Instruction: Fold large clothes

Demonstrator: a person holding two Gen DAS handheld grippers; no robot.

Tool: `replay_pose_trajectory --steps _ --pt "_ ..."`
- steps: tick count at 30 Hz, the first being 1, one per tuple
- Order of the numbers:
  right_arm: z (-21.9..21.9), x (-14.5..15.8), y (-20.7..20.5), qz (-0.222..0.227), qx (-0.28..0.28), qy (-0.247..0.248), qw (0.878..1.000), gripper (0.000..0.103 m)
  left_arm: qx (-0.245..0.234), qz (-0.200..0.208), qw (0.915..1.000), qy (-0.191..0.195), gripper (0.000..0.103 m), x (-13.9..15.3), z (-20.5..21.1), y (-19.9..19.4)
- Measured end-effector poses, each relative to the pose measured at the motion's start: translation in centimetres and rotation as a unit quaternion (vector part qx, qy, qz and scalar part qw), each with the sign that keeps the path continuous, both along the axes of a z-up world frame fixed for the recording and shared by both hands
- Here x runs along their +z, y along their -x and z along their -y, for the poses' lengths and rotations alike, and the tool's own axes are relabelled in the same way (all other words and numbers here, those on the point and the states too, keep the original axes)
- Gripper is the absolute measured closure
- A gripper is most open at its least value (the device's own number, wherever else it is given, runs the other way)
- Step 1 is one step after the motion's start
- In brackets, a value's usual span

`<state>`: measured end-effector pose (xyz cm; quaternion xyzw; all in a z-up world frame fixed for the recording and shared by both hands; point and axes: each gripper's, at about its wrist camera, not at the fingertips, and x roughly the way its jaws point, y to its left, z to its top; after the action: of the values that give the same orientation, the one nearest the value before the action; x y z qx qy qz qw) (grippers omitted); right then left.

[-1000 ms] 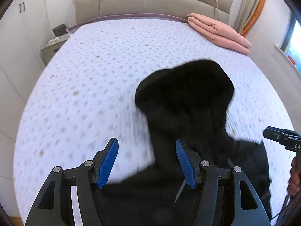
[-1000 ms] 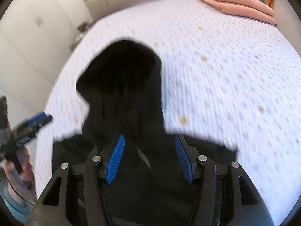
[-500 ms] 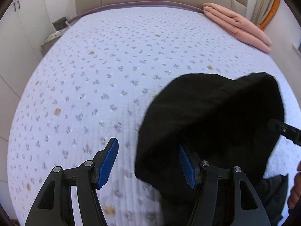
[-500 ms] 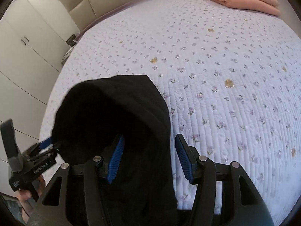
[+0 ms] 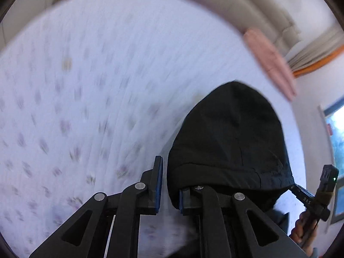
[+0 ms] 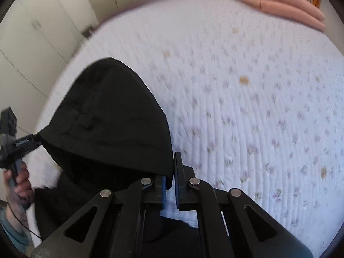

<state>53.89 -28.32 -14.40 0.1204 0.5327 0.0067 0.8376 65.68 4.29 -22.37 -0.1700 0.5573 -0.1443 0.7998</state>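
A black hooded garment lies on the bed, its hood spread flat and pointing toward the headboard. My left gripper is at the hood's lower left corner, jaws closing with the hood's edge between the blue pads and draped over the right finger. In the right wrist view the left gripper pulls that corner to a point. My right gripper is closing on the opposite edge of the hood, pads pinching the cloth. The left wrist view shows the right gripper holding that corner. The garment's body lies below, mostly hidden.
A white flowered quilt covers the bed. A folded pink blanket lies at the far right by the beige headboard. White wardrobe doors stand on the left, a window on the right. A person's hand holds each gripper.
Both grippers sank toward the bed, and their jaws went from wide open to closed on the hood's two lower corners. The left wrist view has rolled.
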Motion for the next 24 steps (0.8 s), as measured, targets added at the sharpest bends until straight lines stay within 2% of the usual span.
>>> replay_pose_trajectory --steps 1,4,7,9,10,11,13,15,17,19,22,24 --pt "0.3 -1.6 -0.3 -0.018 -0.004 -0.006 1.000 0.098 -0.001 -0.022 0.9997 0.007 0.087 -1.8 -0.1 -0.3" --pt "1.5 -4.8 -0.5 -0.040 -0.021 -0.051 0.998 0.099 -0.009 -0.015 0.9998 0.009 0.086 -2.2 0.0 -0.3" --pt "2.2 -5.0 -0.5 -0.040 -0.031 -0.074 0.996 0.099 -0.030 -0.011 0.9995 -0.002 0.084 -2.0 0.4 -0.2" --pt "2.4 -4.8 -0.4 -0.046 -0.026 -0.078 0.996 0.098 -0.040 -0.011 0.9991 -0.007 0.076 -1.2 0.3 -0.2" --pt "2.6 -4.6 -0.4 -0.049 -0.026 -0.083 0.995 0.089 -0.046 -0.012 0.9988 -0.010 0.063 -0.6 0.0 0.2" --pt "2.9 -4.3 -0.2 -0.054 -0.027 -0.089 0.994 0.081 -0.053 -0.014 0.9983 -0.020 0.045 0.0 -0.4 0.4" --pt "3.6 -3.2 0.3 -0.056 -0.029 -0.095 0.993 0.066 -0.095 -0.013 0.9951 -0.023 0.033 1.3 -1.0 2.0" --pt "4.0 -1.5 1.4 -0.045 -0.021 -0.093 0.994 0.065 -0.135 -0.010 0.9904 -0.028 0.033 2.6 -1.8 3.9" --pt "4.2 0.4 2.6 -0.034 -0.009 -0.098 0.995 0.065 -0.142 0.000 0.9887 -0.049 0.033 3.9 -2.5 5.2" --pt "4.5 2.2 3.2 -0.016 -0.006 -0.106 0.994 0.065 -0.144 0.035 0.9877 -0.048 0.033 6.4 -2.4 5.9" --pt "3.1 5.3 2.3 0.027 0.005 -0.103 0.994 0.065 -0.136 0.092 0.9861 -0.027 0.033 9.5 -0.7 4.9" --pt "1.3 6.4 0.6 0.046 0.021 -0.103 0.993 0.062 -0.132 0.105 0.9856 -0.018 0.033 10.2 1.8 3.2"
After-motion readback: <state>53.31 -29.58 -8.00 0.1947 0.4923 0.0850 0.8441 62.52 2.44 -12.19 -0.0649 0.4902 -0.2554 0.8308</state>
